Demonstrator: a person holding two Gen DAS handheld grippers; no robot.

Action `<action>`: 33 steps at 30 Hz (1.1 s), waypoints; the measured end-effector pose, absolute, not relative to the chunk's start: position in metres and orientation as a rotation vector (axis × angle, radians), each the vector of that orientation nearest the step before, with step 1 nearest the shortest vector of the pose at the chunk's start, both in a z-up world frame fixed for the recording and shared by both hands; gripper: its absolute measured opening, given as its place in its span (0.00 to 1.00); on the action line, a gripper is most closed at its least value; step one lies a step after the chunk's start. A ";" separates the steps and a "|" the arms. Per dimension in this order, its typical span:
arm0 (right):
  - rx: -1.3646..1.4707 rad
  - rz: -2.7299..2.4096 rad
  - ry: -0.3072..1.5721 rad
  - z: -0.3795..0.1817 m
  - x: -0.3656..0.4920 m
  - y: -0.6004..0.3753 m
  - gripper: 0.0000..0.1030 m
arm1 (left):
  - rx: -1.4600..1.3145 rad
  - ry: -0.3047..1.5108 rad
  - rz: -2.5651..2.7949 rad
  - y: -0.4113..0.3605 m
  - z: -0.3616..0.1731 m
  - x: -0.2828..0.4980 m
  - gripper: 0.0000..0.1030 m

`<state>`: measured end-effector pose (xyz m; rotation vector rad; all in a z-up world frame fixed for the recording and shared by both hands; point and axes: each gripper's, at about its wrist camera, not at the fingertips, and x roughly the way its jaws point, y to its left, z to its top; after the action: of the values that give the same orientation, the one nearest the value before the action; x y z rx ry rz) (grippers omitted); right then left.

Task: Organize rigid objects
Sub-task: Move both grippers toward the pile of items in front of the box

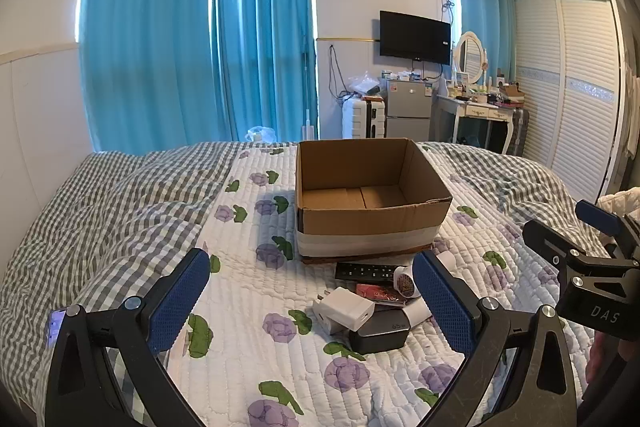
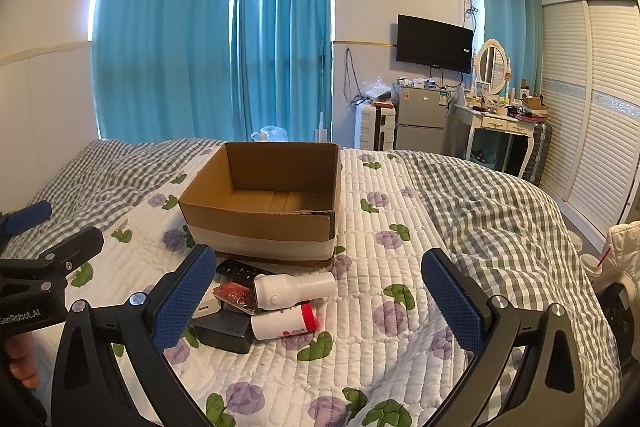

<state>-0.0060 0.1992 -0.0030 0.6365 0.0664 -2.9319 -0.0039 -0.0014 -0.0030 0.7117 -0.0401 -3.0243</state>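
Note:
An open, empty cardboard box (image 1: 370,223) (image 2: 260,231) stands on the quilted bed. In front of it lies a small pile: a black remote (image 1: 362,271) (image 2: 242,271), a white charger (image 1: 344,311), a dark grey 65W charger (image 1: 378,331) (image 2: 224,333), a red packet (image 1: 380,293) (image 2: 236,297), a white cylindrical device (image 2: 294,289) and a white bottle with a red cap (image 2: 284,323). My left gripper (image 1: 312,303) is open and empty above the pile. My right gripper (image 2: 320,303) is open and empty, just right of the pile.
The bed carries a floral quilt (image 1: 256,327) over a grey checked duvet (image 1: 100,219). The other gripper shows at the right edge of the left wrist view (image 1: 592,267) and at the left edge of the right wrist view (image 2: 36,267). A wardrobe, dresser and fridge stand beyond the bed.

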 end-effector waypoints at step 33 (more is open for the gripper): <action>0.635 -2.936 0.075 -0.001 -0.004 0.199 1.00 | 0.699 -0.053 -3.037 0.004 0.001 -0.002 1.00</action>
<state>-0.0040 0.1990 -0.0009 0.6350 0.0753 -2.9364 -0.0017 0.0039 0.0013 0.6986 -0.0527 -3.0368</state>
